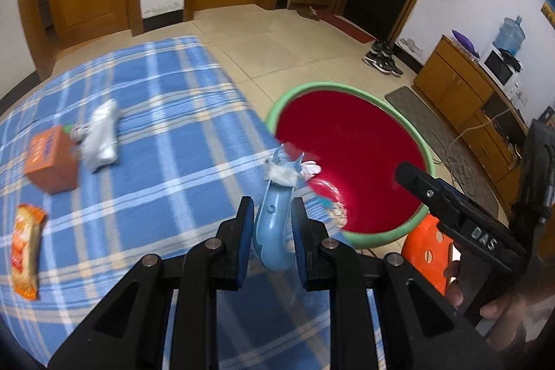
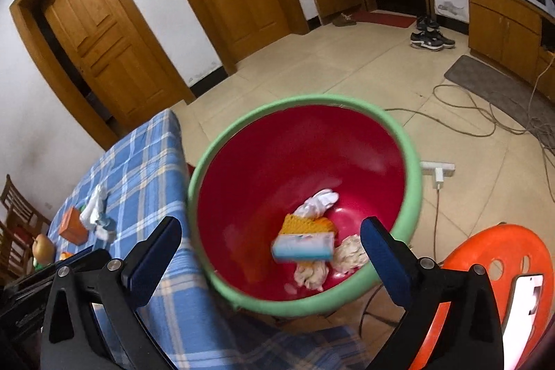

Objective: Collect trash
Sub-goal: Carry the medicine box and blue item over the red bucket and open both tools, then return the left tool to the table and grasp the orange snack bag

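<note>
Two tools: left tool (image 1: 270, 217) grips a blue toy (image 1: 274, 227) (table-side), right tool (image 2: 270, 241) gapes empty over the basin (image 2: 412, 169).

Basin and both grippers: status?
Left gripper shut on blue plastic scrap beside the basin. Right gripper open, empty, above it. Small box blurred inside basin. Nothing blocking.

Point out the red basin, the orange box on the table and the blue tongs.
red basin (image 2: 412, 162), right wrist view, green rim.
orange box (image 1: 52, 162), left wrist view, top face.
blue tongs (image 1: 274, 224), left wrist view, handle.
</note>
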